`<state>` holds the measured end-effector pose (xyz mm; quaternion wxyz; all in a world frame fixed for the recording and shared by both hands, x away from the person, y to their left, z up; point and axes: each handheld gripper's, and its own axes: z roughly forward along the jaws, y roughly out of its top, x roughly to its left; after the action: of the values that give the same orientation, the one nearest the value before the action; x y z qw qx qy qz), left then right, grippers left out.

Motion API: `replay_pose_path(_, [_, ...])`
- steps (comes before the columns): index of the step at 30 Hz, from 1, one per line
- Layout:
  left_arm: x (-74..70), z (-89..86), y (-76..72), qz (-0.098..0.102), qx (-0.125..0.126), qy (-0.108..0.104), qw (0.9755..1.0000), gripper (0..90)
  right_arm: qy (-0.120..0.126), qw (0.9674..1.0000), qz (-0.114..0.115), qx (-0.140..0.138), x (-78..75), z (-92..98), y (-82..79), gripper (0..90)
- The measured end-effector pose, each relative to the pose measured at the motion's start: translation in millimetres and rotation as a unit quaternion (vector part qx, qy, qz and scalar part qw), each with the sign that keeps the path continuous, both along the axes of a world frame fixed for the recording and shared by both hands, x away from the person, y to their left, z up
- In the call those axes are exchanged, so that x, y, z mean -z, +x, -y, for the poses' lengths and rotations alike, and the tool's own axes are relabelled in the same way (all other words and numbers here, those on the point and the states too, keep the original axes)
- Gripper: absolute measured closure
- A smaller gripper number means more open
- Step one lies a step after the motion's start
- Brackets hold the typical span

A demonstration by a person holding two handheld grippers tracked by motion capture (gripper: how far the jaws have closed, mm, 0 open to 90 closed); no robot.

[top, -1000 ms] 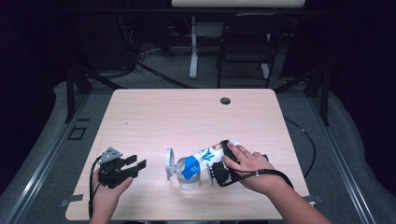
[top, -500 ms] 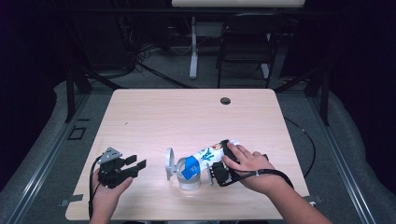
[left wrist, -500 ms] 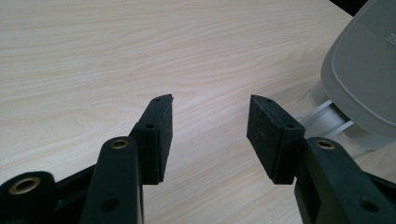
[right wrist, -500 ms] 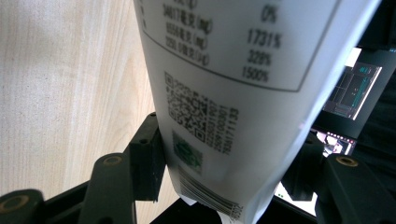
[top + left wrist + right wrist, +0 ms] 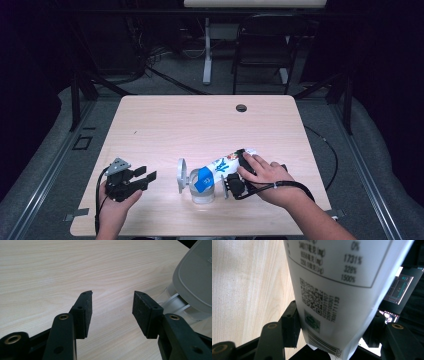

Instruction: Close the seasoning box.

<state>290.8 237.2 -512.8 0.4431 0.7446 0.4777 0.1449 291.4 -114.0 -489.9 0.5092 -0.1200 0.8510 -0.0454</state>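
A white packet [image 5: 216, 169] with a blue patch and printed labels lies tilted, its low end over a clear jar [image 5: 202, 194] near the table's front edge. My right gripper [image 5: 234, 171] is shut on the packet's upper part, with a hand over it. In the right gripper view both black pads press the packet [image 5: 332, 277] beside its printed code. The jar's grey lid [image 5: 180, 175] stands open on its left side. My left gripper [image 5: 145, 174] rests low at the front left, open, with nothing between its fingers. Its own view shows the left gripper [image 5: 112, 302] over bare wood, the lid [image 5: 197, 277] at right.
The light wooden table [image 5: 200, 125] has a dark cable hole [image 5: 241, 107] near its far edge. Behind the table stand a chair [image 5: 262, 55] and a white post [image 5: 207, 50] on the dark floor. A lit screen [image 5: 398, 287] shows past the packet.
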Motion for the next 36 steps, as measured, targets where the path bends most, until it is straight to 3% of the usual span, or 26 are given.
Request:
replay_pose_path(9, [0.1, 0.0, 0.1, 0.0, 0.0, 0.0, 1.0, 50.7, -0.014, 0.9999, 0.008, -0.001, -1.5, -1.5, -1.3, 42.6])
replay_pose_path(17, [0.2, 0.0, 0.1, 0.0, 0.0, 0.0, 1.0, 50.7, -0.008, 0.9999, 0.006, -0.007, -0.7, -1.1, -0.6, 42.6])
replay_pose_path(36, [0.3, -0.1, 0.1, 0.0, 0.0, 0.001, 1.0, 50.7, -0.02, 0.9997, 0.009, -0.005, -2.6, -1.4, -1.3, 42.6])
